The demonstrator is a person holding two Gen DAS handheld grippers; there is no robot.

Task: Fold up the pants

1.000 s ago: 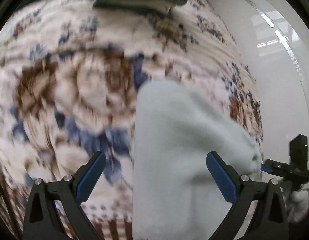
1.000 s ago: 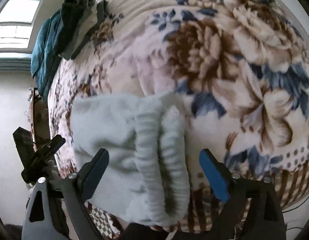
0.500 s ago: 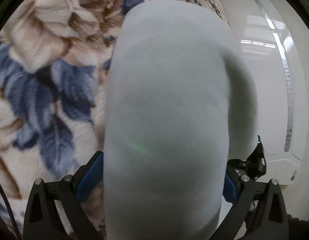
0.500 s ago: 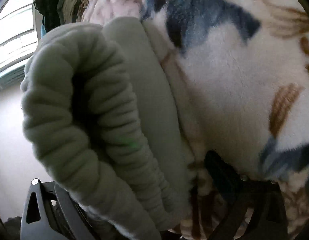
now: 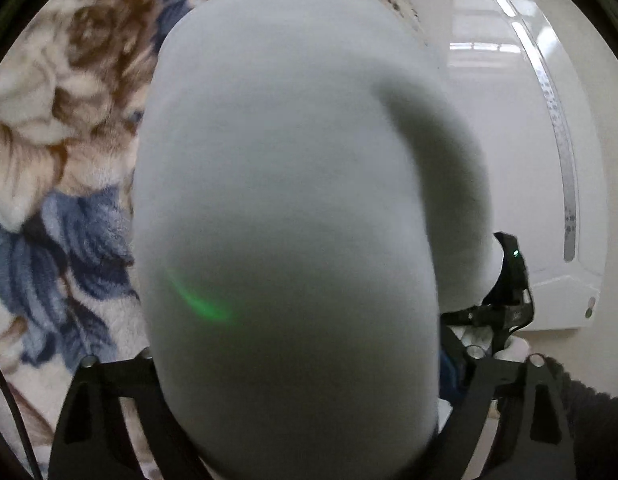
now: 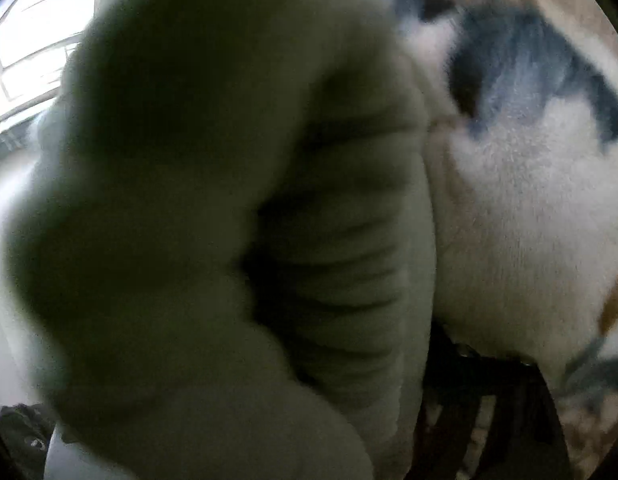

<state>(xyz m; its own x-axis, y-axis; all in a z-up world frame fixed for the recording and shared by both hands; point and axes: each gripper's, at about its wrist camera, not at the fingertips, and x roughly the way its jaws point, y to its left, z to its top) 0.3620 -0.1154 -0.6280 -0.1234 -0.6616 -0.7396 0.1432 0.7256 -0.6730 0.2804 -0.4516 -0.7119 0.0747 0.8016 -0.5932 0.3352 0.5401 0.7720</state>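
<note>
The pale grey-green fleece pants (image 5: pixel 289 160) lie bunched on a floral blanket (image 5: pixel 69 120) and fill most of the left wrist view. My left gripper (image 5: pixel 297 360) straddles this bundle. Its jaws are closing, with the cloth between them and over both pads. In the right wrist view the ribbed waistband of the pants (image 6: pixel 333 260) bulges close to the lens. My right gripper (image 6: pixel 277 360) is closing around it. Only its dark right finger (image 6: pixel 489 380) shows, and the left one is hidden by cloth. The right gripper (image 5: pixel 505 308) also appears beyond the pants.
The plush blanket (image 6: pixel 529 200) with brown and blue flowers covers the bed under the pants. A white glossy panel (image 5: pixel 549 160) stands past the bed's edge. A bright window (image 6: pixel 25 40) is at the upper left. A dark sleeve (image 5: pixel 589 420) shows at the lower right.
Both grippers have dropped onto the pants, which went from lying ahead of the fingers to filling both views. The blue pads, visible earlier, are now mostly covered by cloth.
</note>
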